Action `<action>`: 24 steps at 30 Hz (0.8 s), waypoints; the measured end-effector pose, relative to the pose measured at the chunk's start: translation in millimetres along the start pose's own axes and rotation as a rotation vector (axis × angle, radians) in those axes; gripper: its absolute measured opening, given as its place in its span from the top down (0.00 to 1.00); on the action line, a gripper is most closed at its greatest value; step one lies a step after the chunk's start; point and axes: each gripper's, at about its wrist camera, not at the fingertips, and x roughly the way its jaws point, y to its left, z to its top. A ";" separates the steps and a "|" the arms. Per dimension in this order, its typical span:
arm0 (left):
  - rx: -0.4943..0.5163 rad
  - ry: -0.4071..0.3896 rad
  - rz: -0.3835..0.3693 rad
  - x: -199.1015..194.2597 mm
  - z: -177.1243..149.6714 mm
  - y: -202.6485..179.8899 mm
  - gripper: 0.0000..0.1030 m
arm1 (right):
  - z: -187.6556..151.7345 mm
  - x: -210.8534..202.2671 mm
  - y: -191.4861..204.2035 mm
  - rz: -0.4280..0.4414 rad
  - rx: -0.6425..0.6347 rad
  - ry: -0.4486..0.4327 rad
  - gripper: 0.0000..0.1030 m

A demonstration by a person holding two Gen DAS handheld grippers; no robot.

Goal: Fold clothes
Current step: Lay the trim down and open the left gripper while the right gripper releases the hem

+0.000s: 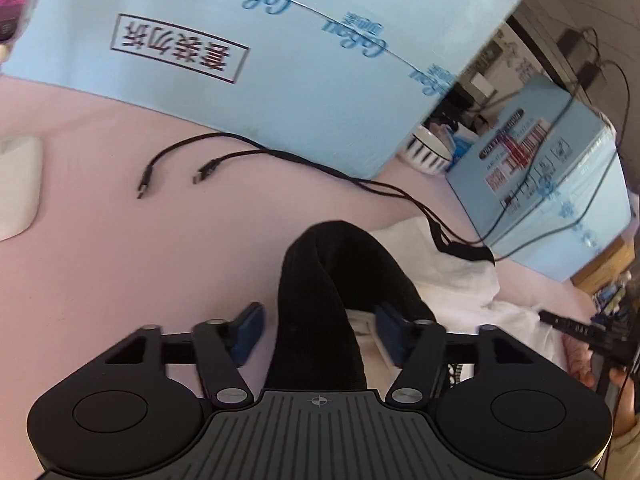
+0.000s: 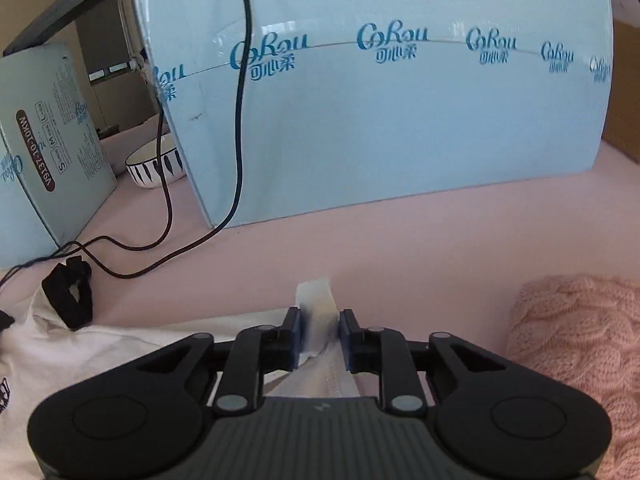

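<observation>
With the left gripper (image 1: 318, 330) wide around the black sleeve (image 1: 320, 300) and the right gripper (image 2: 319, 334) pinching the white hem (image 2: 316, 316), the sleeve may slip.

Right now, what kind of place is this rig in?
Probably a home room or a makeshift setup, not a lab: a pink sheet as the work surface, big blue tissue cartons, a striped bowl and loose cables.

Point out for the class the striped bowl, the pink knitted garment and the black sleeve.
Striped bowl (image 2: 154, 170), right wrist view: on its outer striped wall.
Pink knitted garment (image 2: 580, 344), right wrist view: on its cable-knit surface.
Black sleeve (image 1: 320, 300), left wrist view: on the cloth between the jaws.
</observation>
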 end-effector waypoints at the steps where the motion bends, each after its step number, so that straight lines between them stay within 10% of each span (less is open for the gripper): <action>1: -0.018 -0.028 0.025 -9.9 0.7 1.3 0.19 | 0.2 -11.3 -5.8 0.050 0.025 -0.031 0.47; 4: 0.069 -0.089 0.099 -39.8 -5.8 -9.4 0.19 | 1.4 -41.3 -21.4 0.191 0.076 -0.077 0.46; 8: 0.140 -0.032 0.069 -57.4 -26.4 -21.9 0.18 | -10.8 -49.4 -22.3 0.349 0.009 0.078 0.50; 14: 0.201 0.093 0.018 -44.0 -62.1 -37.0 0.18 | -39.5 -39.6 21.4 0.261 -0.182 0.176 0.50; 17: 0.230 0.076 0.046 -41.5 -67.3 -42.5 0.18 | -45.6 -41.3 44.6 0.137 -0.272 0.151 0.94; 24: 0.182 0.087 0.028 -51.0 -67.7 -35.1 0.18 | -43.5 -83.8 34.2 0.134 -0.235 0.018 0.98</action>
